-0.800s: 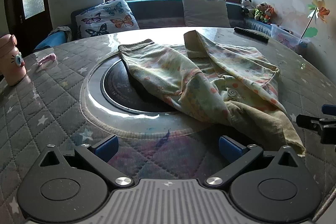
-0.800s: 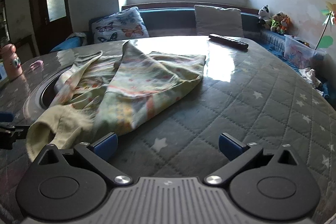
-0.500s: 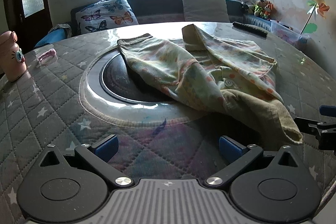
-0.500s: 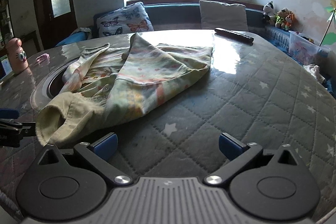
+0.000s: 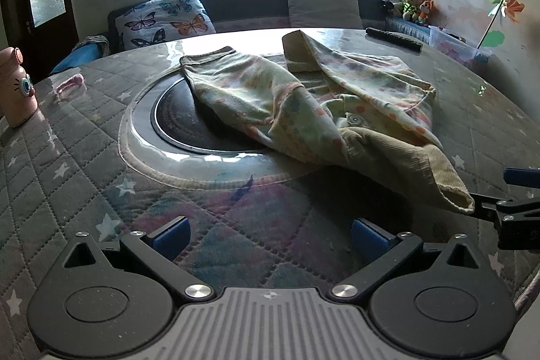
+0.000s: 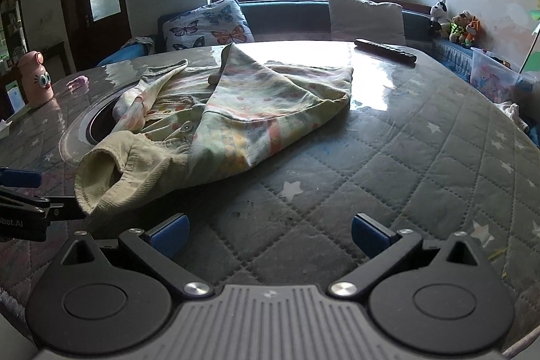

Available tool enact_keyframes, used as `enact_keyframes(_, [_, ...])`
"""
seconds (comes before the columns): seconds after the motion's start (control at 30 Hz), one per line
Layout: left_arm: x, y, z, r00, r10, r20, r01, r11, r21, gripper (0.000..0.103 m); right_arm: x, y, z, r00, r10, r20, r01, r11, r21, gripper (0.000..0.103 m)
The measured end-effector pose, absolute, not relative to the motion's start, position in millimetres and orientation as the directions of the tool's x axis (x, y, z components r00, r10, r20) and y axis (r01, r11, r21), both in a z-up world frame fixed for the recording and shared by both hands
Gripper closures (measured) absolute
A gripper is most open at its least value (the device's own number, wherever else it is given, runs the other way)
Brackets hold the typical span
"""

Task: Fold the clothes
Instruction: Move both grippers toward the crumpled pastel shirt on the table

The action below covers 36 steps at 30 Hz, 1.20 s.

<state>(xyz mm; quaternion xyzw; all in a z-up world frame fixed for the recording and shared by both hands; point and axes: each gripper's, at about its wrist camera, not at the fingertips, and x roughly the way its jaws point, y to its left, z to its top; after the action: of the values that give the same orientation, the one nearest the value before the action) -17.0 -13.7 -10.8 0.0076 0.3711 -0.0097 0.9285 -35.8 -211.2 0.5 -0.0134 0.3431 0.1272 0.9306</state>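
A crumpled pale yellow-green patterned garment point(image 5: 303, 110) lies on the round quilted table point(image 5: 67, 164), partly over the dark round hotplate point(image 5: 182, 120). It also shows in the right wrist view point(image 6: 243, 117), its ribbed cuff point(image 6: 101, 177) nearest. My left gripper point(image 5: 270, 233) is open and empty, just short of the garment's near edge. My right gripper point(image 6: 270, 231) is open and empty over bare quilt, the garment ahead and to its left. The right gripper's fingers point(image 5: 519, 177) show at the left view's right edge, beside the cuff.
A pink cartoon bottle point(image 5: 15, 86) stands at the table's left. A black remote point(image 6: 384, 51) lies at the far side. A small pink item point(image 5: 69, 83) lies left of the hotplate. Behind are a bench with cushions point(image 5: 165, 19) and plush toys point(image 5: 411, 4).
Both grippers have pulled back a little toward the near table edge; the garment looks slightly farther and has not moved. Both stay open.
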Motion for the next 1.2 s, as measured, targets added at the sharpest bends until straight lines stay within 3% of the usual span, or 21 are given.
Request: enact_keyframes(1.2, [-11.5, -23.4, -10.7, 0.718, -0.024, -0.696, 0.045, 0.999, 0.013, 0.000, -32.5, -208.4, 4.9, 0.730, 0.234, -0.642, -0.261, 0.964, 0.054, 0.000])
